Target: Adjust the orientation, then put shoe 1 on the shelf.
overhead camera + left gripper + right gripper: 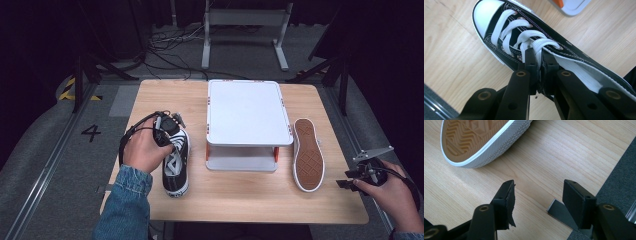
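At 5 o'clock of the light wooden tabletop, just off its edge, the right hand holds the right gripper; the right gripper view shows its 2 jaws spread wide over bare wood with nothing between them, a detail too small to read from above. Toward 3 o'clock lies the overturned sneaker with a tan rubber sole, sole up, its white textured rim clear in the right gripper view. At 8 o'clock the left hand sets the left gripper on the upright black canvas sneaker with white laces. The left gripper view shows the jaws pinched on that shoe's tongue edge and lace. At the centre, reaching toward 12 o'clock, stands the white 2-tier plastic rack with orange posts.
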`<state>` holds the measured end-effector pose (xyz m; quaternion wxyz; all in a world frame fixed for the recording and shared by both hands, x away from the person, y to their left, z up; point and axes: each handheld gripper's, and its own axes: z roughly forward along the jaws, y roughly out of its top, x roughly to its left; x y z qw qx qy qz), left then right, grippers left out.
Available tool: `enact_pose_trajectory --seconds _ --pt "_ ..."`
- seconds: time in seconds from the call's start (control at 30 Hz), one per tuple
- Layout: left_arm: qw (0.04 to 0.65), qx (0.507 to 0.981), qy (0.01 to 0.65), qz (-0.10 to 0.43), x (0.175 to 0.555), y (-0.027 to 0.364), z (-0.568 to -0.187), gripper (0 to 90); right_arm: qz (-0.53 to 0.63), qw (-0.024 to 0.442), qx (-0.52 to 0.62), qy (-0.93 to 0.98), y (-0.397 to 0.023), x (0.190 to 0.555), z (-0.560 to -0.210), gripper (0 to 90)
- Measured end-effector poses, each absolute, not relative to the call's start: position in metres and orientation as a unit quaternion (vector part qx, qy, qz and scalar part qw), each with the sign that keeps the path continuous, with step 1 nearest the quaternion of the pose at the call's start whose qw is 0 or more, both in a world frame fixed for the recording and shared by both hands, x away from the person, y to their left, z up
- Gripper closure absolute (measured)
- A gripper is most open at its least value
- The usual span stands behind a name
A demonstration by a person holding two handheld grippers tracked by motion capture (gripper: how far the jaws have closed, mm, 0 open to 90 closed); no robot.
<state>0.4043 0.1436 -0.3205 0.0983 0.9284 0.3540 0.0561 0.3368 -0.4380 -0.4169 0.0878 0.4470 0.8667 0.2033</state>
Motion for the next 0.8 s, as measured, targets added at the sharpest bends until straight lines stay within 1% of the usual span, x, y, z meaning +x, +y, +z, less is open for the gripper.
enact_pose_trajectory --seconds 0.23,0.4,0.47,0.63,0.8 --pt "0.09 0.934 0.339 0.068 0.408 0.131 -0.281 85.5 0.207 0.091 0.445 0.867 -0.438 0.338 -0.415 44.1" --pt "0.082 0.936 0.334 0.08 0.412 0.123 -0.264 85.6 0.21 0.096 0.445 0.865 -0.439 0.339 -0.412 44.4" --pt "0.084 0.936 0.331 0.084 0.414 0.119 -0.25 85.6 0.21 0.096 0.442 0.867 -0.439 0.339 -0.412 44.4" --pt "0.1 0.933 0.335 0.089 0.418 0.116 -0.233 85.6 0.205 0.094 0.446 0.866 -0.443 0.338 -0.414 45.0" --pt "0.101 0.931 0.337 0.101 0.423 0.111 -0.219 85.6 0.208 0.097 0.449 0.864 -0.445 0.337 -0.412 45.1"
